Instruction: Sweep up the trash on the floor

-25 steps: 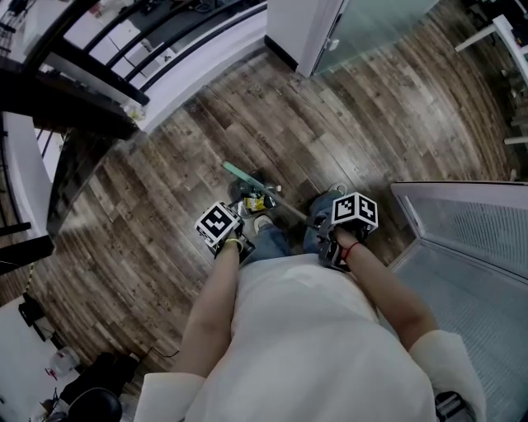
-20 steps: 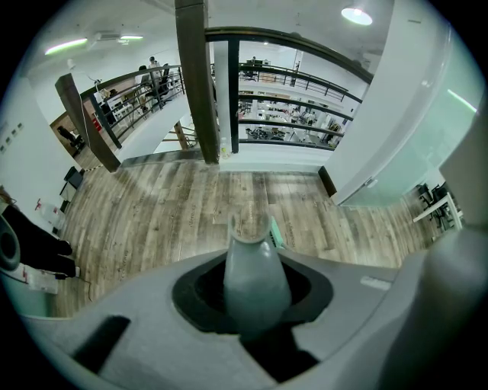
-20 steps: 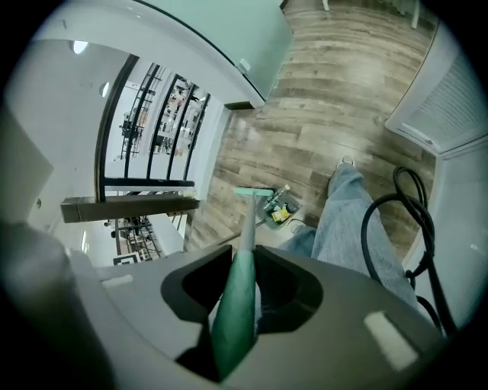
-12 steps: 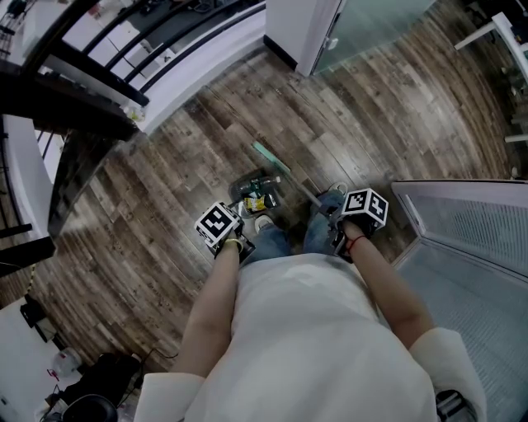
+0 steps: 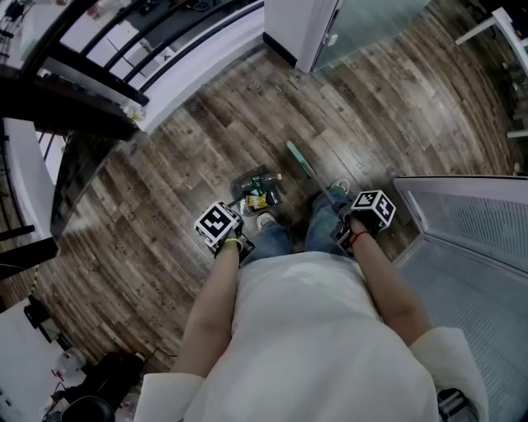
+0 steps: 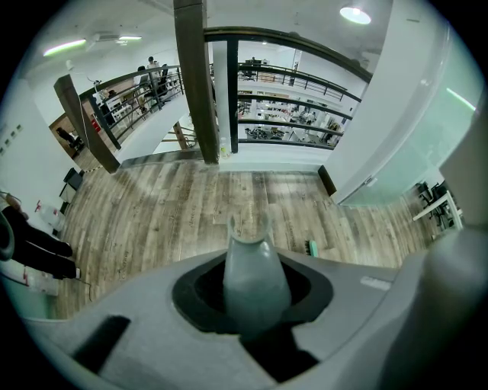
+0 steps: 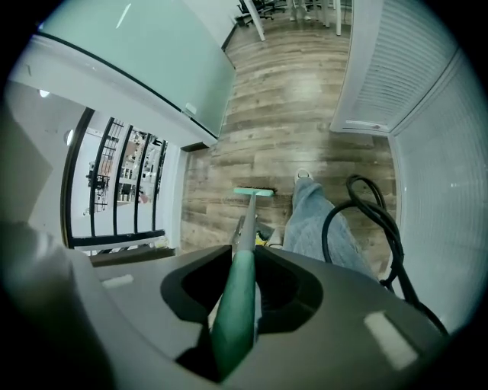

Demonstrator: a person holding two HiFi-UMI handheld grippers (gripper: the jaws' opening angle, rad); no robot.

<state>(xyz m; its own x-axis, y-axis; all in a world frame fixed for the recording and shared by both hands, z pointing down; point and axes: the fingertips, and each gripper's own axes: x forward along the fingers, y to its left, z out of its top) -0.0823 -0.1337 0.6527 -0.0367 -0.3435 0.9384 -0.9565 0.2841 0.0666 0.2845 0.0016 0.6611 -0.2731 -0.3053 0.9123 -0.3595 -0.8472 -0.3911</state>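
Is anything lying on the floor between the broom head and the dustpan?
Nothing visible does. Only bare wooden floor separates the broom head from the dustpan and the trash at it.

Floor [image 5: 206, 140] open ahead; railing [image 5: 91, 70] left, panel [image 5: 470, 222] right.

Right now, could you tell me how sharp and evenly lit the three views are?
Head view: evenly lit, floor planks bow with fisheye distortion. Left gripper view: ceiling lamp blows out; grey handle is soft. Right gripper view: dark round vignette, broom handle blurred close up.
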